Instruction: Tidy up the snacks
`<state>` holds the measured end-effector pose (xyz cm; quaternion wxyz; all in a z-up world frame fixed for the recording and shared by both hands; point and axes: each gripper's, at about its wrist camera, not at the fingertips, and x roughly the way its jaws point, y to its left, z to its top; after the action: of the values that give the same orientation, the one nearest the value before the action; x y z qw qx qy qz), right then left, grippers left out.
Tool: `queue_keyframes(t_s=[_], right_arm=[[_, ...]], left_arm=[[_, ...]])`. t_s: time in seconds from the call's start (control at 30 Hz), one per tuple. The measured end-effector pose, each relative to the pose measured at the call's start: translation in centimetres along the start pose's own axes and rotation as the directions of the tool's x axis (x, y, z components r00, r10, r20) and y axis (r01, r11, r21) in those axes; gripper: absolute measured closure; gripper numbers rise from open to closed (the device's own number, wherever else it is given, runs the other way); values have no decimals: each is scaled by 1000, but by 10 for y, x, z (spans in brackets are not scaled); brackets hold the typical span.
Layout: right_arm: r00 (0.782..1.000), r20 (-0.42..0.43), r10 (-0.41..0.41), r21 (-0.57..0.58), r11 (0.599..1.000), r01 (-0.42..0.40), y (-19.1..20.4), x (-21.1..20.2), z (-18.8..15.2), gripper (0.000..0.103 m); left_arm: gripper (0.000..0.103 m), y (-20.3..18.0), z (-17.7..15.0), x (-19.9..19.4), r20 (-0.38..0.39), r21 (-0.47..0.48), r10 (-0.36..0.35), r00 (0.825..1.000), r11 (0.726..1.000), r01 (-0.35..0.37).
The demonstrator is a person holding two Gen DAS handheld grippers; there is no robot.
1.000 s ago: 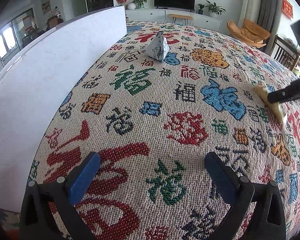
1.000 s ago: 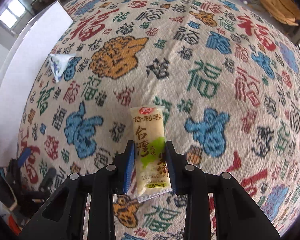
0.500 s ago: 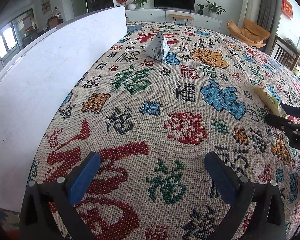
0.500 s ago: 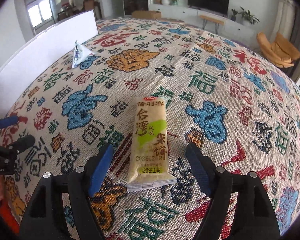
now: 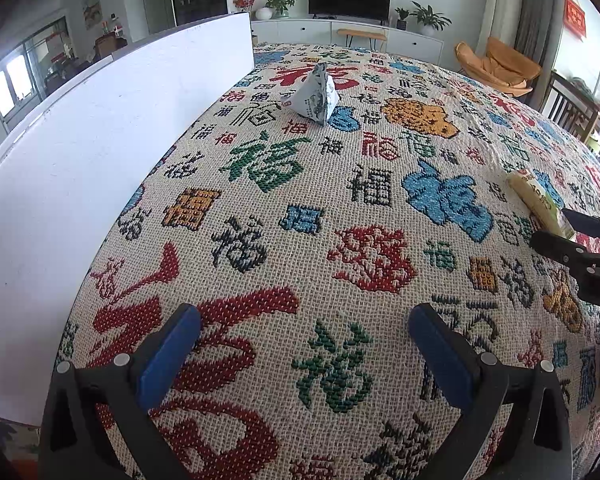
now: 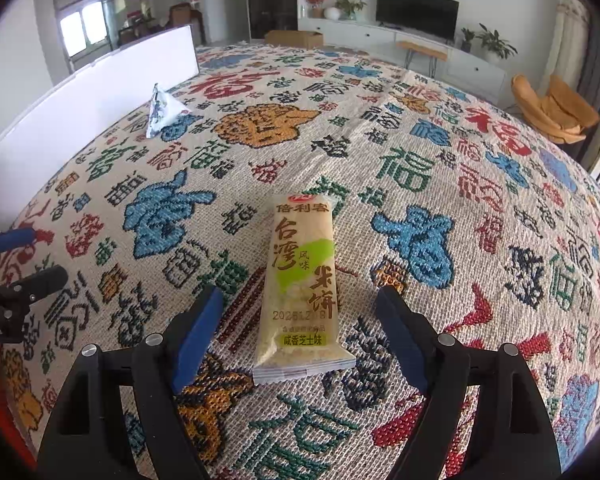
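Blue pads on your right gripper (image 6: 300,332) stand spread wide, the jaws having just been opening, and the yellow-green rice cracker packet (image 6: 300,284) lies flat on the cloth between them, touched by neither pad, its sealed end nearest you and its length running toward 12 o'clock. I judge this the release step: the packet is set down on the woven tablecloth (image 6: 440,152) and your grip is off it. Your left gripper (image 5: 304,360) also hangs spread, with nothing but cloth between its pads. Farther out, at about 10 o'clock from the right gripper, the white pyramid-shaped snack pouch (image 6: 162,114) stands alone, just beside the white board (image 6: 80,120) along the table's left edge and well apart from the packet. The likely next move is to draw the right gripper back without nudging the packet, then fetch the pouch; it sits closer to your left hand, and its peaked shape calls for a pinch near the top seam.
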<state>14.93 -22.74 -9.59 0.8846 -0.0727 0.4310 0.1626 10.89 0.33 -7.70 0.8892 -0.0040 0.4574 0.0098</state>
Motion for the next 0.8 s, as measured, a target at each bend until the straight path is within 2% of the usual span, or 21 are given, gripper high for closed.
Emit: queue_keyframes(t_s=[0.8], right_arm=[[1000,0,4,2,1000,-4,-1,-1,0,20]], left_arm=[[0,-1,3,4,4,25,-12,1000,1000,12]])
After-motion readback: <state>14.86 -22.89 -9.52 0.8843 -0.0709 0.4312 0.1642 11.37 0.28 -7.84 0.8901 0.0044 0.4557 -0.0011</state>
